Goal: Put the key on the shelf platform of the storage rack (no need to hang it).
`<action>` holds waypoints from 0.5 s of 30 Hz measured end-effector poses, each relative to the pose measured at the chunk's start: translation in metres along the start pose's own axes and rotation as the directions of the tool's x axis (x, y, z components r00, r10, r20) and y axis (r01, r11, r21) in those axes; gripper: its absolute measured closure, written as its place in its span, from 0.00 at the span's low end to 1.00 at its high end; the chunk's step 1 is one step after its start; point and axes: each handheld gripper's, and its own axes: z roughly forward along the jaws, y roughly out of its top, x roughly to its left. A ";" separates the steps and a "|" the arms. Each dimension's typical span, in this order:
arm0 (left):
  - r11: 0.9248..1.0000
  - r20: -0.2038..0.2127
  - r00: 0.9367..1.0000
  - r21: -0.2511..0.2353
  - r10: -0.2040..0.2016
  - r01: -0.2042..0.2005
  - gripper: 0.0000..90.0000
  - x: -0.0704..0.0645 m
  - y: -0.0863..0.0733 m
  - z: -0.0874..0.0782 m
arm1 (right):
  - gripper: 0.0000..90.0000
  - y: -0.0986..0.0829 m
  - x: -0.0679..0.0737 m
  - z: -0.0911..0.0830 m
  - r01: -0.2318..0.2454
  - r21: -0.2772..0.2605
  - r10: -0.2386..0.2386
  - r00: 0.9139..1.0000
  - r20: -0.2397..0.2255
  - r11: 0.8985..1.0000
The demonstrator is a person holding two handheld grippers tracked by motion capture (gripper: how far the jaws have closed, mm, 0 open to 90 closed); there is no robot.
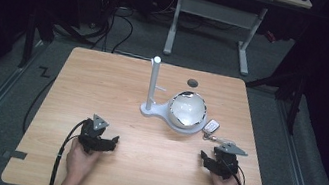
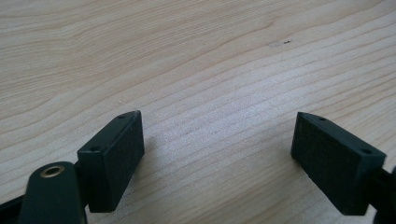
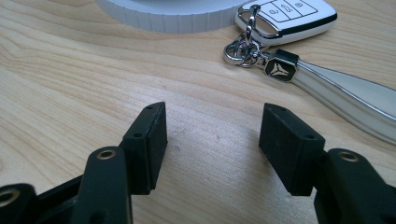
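On the desk (image 1: 103, 82), the stand (image 1: 152, 86) sits at centre frame in the high view, with the bowl (image 1: 187, 110) touching its base on the right. The key fob (image 1: 211, 126) lies just right of the bowl, its strap (image 3: 345, 95) running toward the lower right. My left claw (image 1: 111, 142) rests at lower left, my right claw (image 1: 206, 159) at lower right, just below the fob, both well apart.

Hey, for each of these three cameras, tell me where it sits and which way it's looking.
High view: above the person's side, looking forward and down at the table; both hands, left gripper, right gripper.
Left gripper view: rides that gripper, facing bare wood between open jaws.
Right gripper view: rides that gripper, facing the key fob.
Shared: key fob, white stand.
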 end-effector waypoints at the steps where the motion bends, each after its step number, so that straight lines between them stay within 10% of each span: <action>1: 1.000 0.000 1.000 0.000 0.000 0.000 0.20 0.000 0.000 0.000 | 0.47 0.000 0.000 0.000 0.000 0.000 0.000 1.000 0.000 1.000; 15: 1.000 -0.001 1.000 0.000 -0.001 0.001 0.20 0.000 0.000 0.000 | 0.46 0.000 0.000 0.000 -0.001 0.000 0.001 1.000 0.000 1.000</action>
